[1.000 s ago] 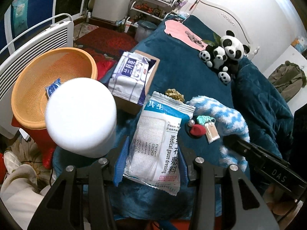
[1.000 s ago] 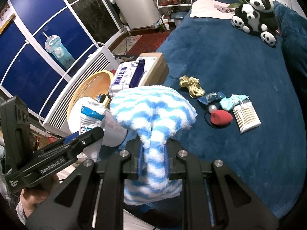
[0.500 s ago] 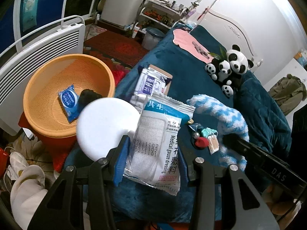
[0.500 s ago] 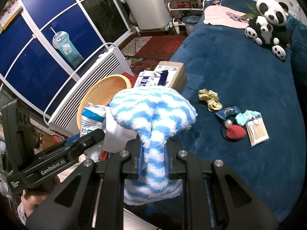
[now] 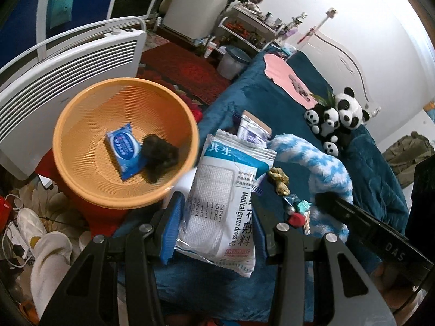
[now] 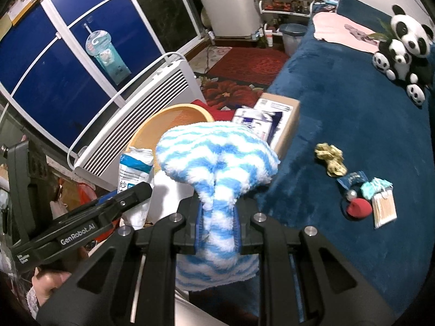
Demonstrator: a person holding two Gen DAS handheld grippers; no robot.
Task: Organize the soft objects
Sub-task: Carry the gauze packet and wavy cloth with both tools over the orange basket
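My left gripper (image 5: 214, 217) is shut on a white and blue medical gauze packet (image 5: 225, 198) and holds it in the air just right of the orange basket (image 5: 81, 125). The basket holds a blue wipes pack (image 5: 123, 149) and a dark fluffy item (image 5: 160, 156). My right gripper (image 6: 217, 225) is shut on a blue-and-white striped fluffy cloth (image 6: 217, 157), raised over the bed's near left edge. The cloth also shows in the left wrist view (image 5: 323, 168), and the gauze packet in the right wrist view (image 6: 133, 168).
A white heater (image 5: 68, 62) stands left of the basket. On the blue bed (image 6: 353, 108) lie a cardboard box with a pouch (image 6: 274, 116), a gold scrunchie (image 6: 330, 160), a red sponge (image 6: 359, 207), cotton swabs (image 6: 383, 206) and panda toys (image 6: 405, 43). Shoes and clutter (image 5: 30, 222) lie on the floor.
Both grippers have lifted and pulled back left toward the basket with their loads. The white round lid has dropped behind the gauze packet, and the basket's inside has come into view.
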